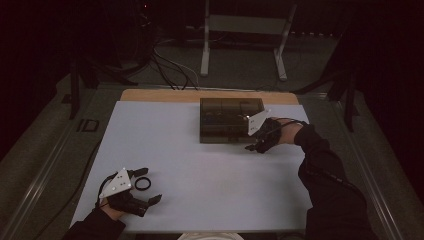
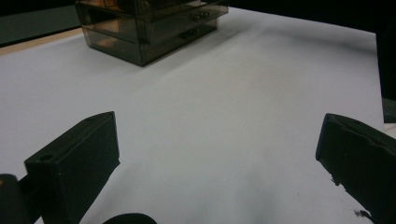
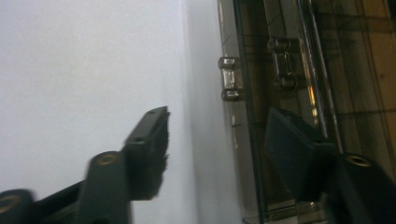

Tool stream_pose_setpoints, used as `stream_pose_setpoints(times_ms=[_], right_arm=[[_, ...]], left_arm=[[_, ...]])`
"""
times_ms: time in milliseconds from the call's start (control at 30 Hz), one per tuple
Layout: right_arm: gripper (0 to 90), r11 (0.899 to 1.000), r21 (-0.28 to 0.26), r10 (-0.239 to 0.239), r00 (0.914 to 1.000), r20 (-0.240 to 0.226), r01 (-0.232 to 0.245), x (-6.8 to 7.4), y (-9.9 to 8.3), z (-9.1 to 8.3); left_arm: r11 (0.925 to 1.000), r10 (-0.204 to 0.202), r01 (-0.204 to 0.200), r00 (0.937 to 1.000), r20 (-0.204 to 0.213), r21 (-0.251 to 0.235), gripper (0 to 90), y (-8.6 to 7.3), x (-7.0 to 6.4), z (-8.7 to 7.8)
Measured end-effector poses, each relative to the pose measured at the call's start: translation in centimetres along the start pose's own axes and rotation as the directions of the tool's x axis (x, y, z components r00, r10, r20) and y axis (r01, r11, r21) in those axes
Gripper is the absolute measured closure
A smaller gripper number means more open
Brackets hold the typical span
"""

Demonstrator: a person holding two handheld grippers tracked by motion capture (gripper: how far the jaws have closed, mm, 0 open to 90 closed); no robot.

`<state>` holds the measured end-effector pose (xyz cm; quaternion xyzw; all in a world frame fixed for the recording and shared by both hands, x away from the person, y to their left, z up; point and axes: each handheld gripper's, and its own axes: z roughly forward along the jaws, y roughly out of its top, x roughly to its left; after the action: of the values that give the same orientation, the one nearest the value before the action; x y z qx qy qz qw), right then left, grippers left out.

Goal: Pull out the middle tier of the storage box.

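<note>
A smoked-plastic drawer chest (image 1: pixel 231 120) sits toward the far edge of the white bench (image 1: pixel 200 170), directly ahead of the right gripper (image 1: pixel 256 146), whose jaws are spread and level with the chest's front. In the right gripper view one jaw hangs over bare bench and the other lies across the chest's tinted front, just short of a small clear drawer knob (image 3: pixel 229 79), a stance that looks set for closing on the knob and drawing a drawer out. The gripper is tipped on its side, probably so that the jaws can straddle the knob.

Well away, at the near corner of the bench, the left gripper (image 1: pixel 145 186) rests with its jaws wide apart and holding nothing. A black ring (image 1: pixel 142 183) lies flat on the bench between its jaws, touching neither so far as can be seen. Its placement suggests that the ring waits there, within easy reach, to go into the chest once a drawer is open. From the left gripper view the chest (image 2: pixel 149 28) stands far ahead across bare bench.
</note>
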<state>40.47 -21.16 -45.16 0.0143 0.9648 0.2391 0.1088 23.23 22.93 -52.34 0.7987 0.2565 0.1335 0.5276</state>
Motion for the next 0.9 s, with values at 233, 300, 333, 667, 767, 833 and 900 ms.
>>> stream_pose_setpoints(times_ms=[233, 300, 333, 667, 767, 833, 900], right_arm=[[62.1, 0.998, -0.006, -0.064, 0.9980, 0.002, 0.064, -0.9, -0.4, 0.7], [66.6, 0.997, 0.002, -0.077, 0.9970, 0.003, 0.077, -1.2, -0.4, 0.9], [67.6, 0.996, 0.004, -0.090, 0.9960, -0.001, 0.090, -1.4, -0.5, 1.1], [76.4, 0.991, 0.082, -0.101, 0.9948, -0.016, 0.102, -2.6, -0.9, 2.4], [79.8, 0.989, 0.105, -0.100, 0.9945, -0.032, 0.103, -2.8, -0.8, 2.6], [81.1, 0.986, 0.123, -0.105, 0.9936, -0.041, 0.109, -3.0, -0.7, 2.8], [81.2, 0.982, 0.148, -0.107, 0.9930, -0.050, 0.114, -3.2, -0.5, 3.1]], left_arm=[[1.0000, 0.009, -0.009, 1.0000, 0.000, 0.003, 1.0, 0.0, -0.1, 0.0], [1.0000, 0.005, -0.005, 1.0000, 0.000, 0.006, 1.0, 0.0, 0.0, 0.0], [1.0000, 0.002, -0.002, 1.0000, 0.001, 0.008, 1.0, -0.1, 0.0, 0.0], [0.9999, 0.008, -0.008, 1.0000, -0.004, 0.012, 1.0, 0.0, -0.1, 0.1], [0.9999, 0.008, -0.008, 1.0000, -0.004, 0.014, 1.0, 0.0, 0.0, 0.1], [0.9999, 0.008, -0.008, 1.0000, -0.001, 0.009, 1.0, 0.0, -0.1, 0.1], [0.9998, 0.011, -0.011, 0.9999, -0.003, 0.014, 1.0, -0.1, -0.1, 0.1]])
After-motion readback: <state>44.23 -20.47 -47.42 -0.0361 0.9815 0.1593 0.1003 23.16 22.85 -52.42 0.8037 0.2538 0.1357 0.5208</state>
